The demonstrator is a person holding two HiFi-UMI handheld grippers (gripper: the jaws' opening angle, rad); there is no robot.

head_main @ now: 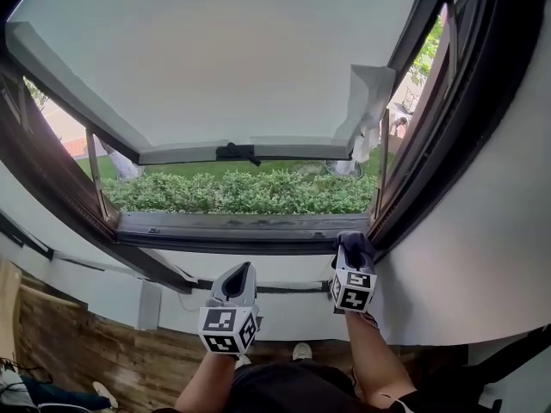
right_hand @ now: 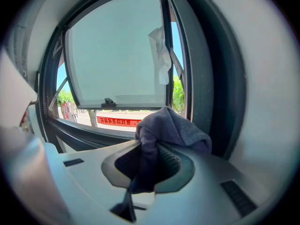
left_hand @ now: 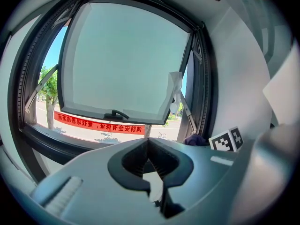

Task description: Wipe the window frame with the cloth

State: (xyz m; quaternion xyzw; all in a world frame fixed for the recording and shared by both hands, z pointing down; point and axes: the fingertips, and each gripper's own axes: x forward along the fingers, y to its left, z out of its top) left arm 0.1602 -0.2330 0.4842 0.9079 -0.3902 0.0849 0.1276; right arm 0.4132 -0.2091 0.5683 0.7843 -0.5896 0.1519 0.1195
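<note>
The cloth [right_hand: 171, 128], a purple-grey bundle, is clamped between the jaws of the right gripper [right_hand: 150, 165]. Most of it is bunched up beyond the jaw tips, and a tail is drawn back through the hollow behind them. Carried this way, the soft fabric rather than the hard jaw shell would be what meets the window frame [right_hand: 201, 83]. The frame's dark upright is seen just ahead of these jaws and to their right, and the bottom rail [head_main: 241, 227] runs off to their left. In the head view the cloth is placed at the frame's lower right corner, against it or very nearly so; actual contact cannot be settled. A corner is judged a sensible place to begin a pass along either member.

The left gripper [left_hand: 149, 144] is held with its jaws brought together at the tips and nothing between them. It is set back under the sill, with the bottom rail ahead of and above its jaws, presumably so that the rail is left free for the cloth.

The sash [head_main: 215, 58] is swung outward, well beyond both pairs of jaws, so the frame's inner faces are exposed for wiping. A loose white film [head_main: 370, 101] is seen hanging at the sash's far right corner.
</note>
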